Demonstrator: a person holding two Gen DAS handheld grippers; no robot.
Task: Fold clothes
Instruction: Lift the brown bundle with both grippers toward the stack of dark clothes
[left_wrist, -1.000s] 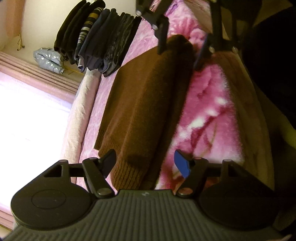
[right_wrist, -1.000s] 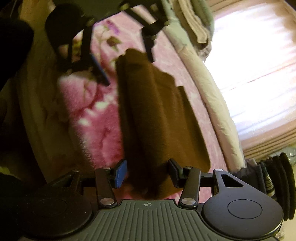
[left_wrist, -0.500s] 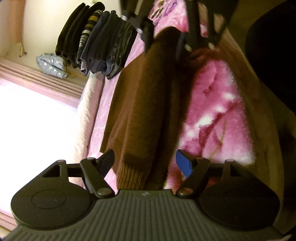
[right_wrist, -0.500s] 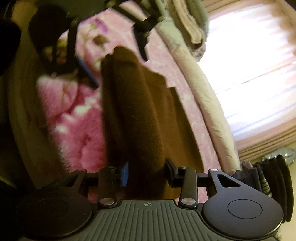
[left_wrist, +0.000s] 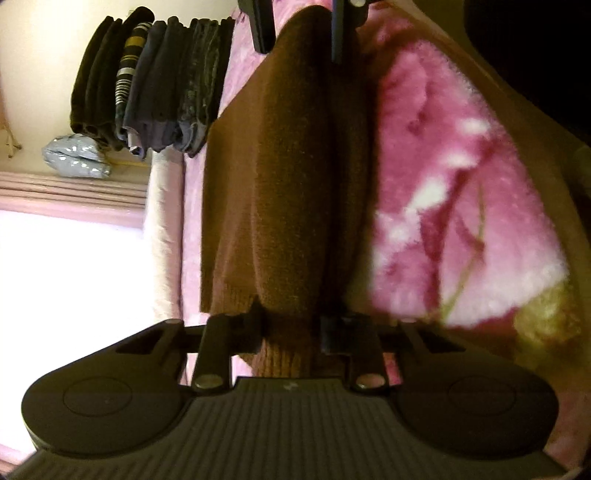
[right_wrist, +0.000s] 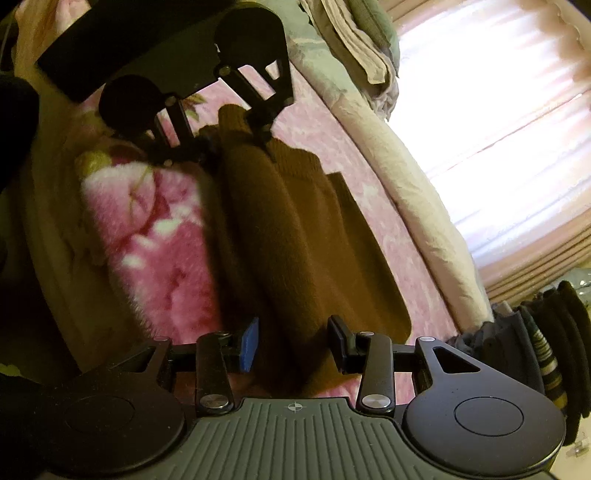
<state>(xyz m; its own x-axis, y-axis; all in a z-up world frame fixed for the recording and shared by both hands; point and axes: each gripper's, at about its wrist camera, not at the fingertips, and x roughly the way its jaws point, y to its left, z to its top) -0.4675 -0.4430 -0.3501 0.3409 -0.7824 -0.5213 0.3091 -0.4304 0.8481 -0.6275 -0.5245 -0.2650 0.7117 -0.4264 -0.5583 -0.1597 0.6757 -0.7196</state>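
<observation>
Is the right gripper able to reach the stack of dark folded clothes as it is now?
Probably not right away: the right gripper is closed on the brown sweater, though the stack of dark folded clothes lies unobstructed beside it.

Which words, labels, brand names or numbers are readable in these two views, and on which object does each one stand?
None: no word or number is readable in either view.
The brown sweater shows no label.
The right gripper body carries only a small crosshair mark, not text.

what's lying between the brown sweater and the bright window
In the right wrist view, a strip of pale pink bedspread, then a long rolled cream blanket, lie between the brown knit sweater and the window.
</observation>
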